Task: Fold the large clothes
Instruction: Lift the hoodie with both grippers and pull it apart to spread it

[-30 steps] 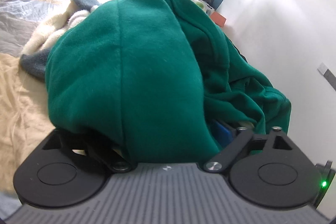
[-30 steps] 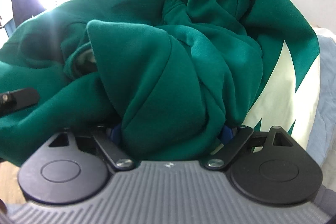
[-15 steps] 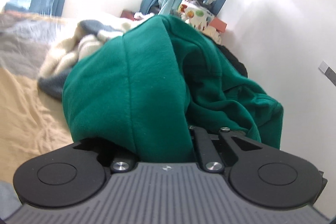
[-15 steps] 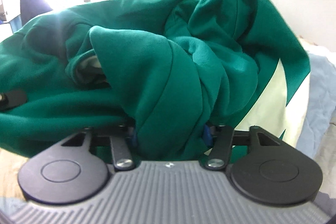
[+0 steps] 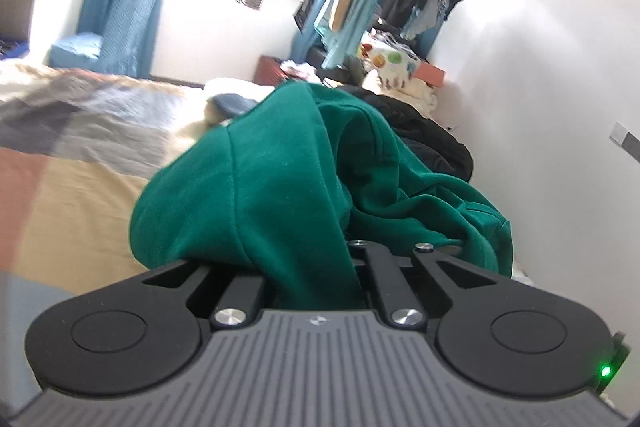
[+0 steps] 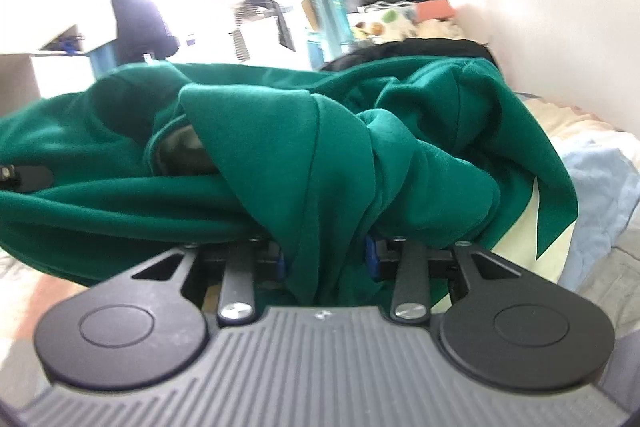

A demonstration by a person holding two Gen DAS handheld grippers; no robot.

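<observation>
We hold the green sweatshirt (image 5: 280, 195) bunched at frame centre above the bed (image 5: 72, 187); left gripper (image 5: 316, 267) and right gripper (image 6: 324, 259) each clamp a fold directly ahead, equally near.

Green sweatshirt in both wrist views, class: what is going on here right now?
A person holding a gripper in each hand is handling a large green sweatshirt over a bed. The left gripper is shut on a bunch of the fabric, and the right gripper pinches another bunch. The garment hangs crumpled between them, with a pale panel showing in the right wrist view. No fold is laid yet. A black garment lies behind, near the wall.
</observation>
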